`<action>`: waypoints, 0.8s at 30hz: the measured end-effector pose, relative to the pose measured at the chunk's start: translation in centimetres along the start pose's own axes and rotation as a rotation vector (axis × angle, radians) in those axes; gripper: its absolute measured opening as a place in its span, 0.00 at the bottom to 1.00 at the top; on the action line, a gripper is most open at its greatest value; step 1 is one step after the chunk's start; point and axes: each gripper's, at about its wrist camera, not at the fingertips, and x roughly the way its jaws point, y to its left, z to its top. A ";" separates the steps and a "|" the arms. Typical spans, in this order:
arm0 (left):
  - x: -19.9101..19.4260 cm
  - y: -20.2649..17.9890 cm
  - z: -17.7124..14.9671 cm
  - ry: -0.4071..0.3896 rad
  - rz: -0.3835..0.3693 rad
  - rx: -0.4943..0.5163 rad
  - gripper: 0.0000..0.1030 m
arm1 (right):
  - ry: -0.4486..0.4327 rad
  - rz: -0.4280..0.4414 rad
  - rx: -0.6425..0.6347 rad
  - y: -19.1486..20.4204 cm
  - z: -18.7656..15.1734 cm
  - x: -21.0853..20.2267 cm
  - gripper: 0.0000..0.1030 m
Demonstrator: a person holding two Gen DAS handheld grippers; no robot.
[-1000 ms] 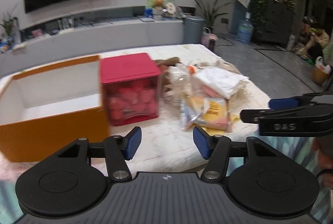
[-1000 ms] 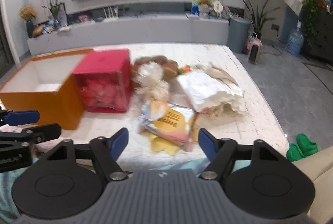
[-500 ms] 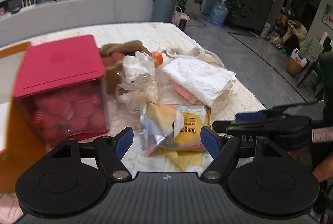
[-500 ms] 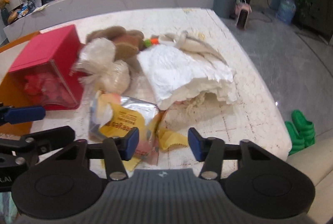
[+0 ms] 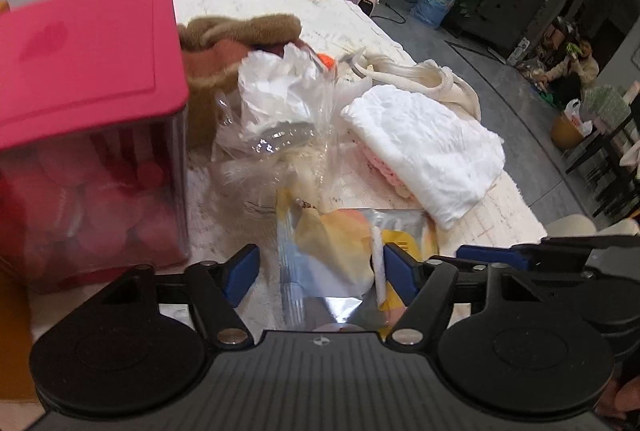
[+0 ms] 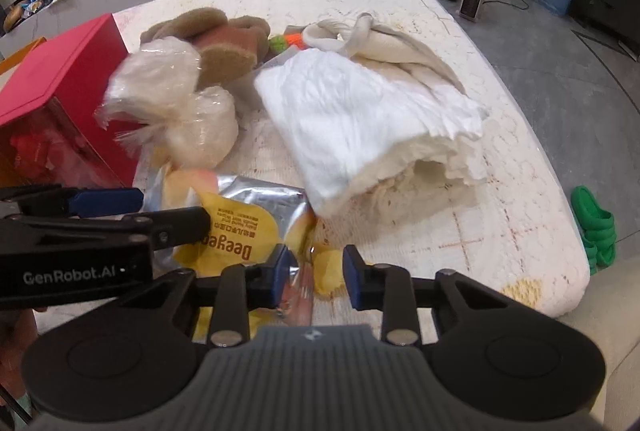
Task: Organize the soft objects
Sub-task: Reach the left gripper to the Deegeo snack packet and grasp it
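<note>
A silver and yellow snack pouch (image 5: pixel 340 243) lies at the near edge of the table. My left gripper (image 5: pixel 322 271) straddles it with jaws closing; the pads do not press on it. My right gripper (image 6: pixel 316 273) is over the pouch's (image 6: pixel 232 227) near corner, its jaws narrowing with that corner between them and a gap still showing. Behind the pouch lie a clear bag of white stuffing (image 6: pixel 172 103), a brown plush (image 6: pixel 224 39), a folded white cloth (image 6: pixel 360 111) and a cream cloth (image 6: pixel 392 43).
A clear box with a red lid (image 5: pixel 80 71) stands at the left, against an orange box (image 5: pixel 12 311). The white tablecloth (image 6: pixel 500 171) ends at the right, and green slippers (image 6: pixel 592 227) lie on the floor there. A person (image 5: pixel 572 63) sits far back right.
Both grippers came down and forward over the pile, and the pouch now lies between the fingers of each. The right jaws have narrowed a lot. The orange box has slid almost out of view.
</note>
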 end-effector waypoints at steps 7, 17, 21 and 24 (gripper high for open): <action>-0.4 0.4 -0.3 -0.019 -0.036 0.003 0.55 | 0.006 -0.011 -0.008 0.3 0.2 0.4 0.18; -1.5 -0.5 -0.5 -0.004 -0.034 -0.003 0.32 | -0.001 -0.008 -0.005 0.3 0.1 0.2 0.20; -0.3 -0.3 -0.3 0.012 -0.022 -0.026 0.44 | 0.002 -0.005 -0.016 0.6 0.2 0.3 0.21; 0.4 0.0 -0.3 0.002 -0.028 -0.047 0.46 | 0.005 -0.006 -0.012 0.5 0.1 0.4 0.21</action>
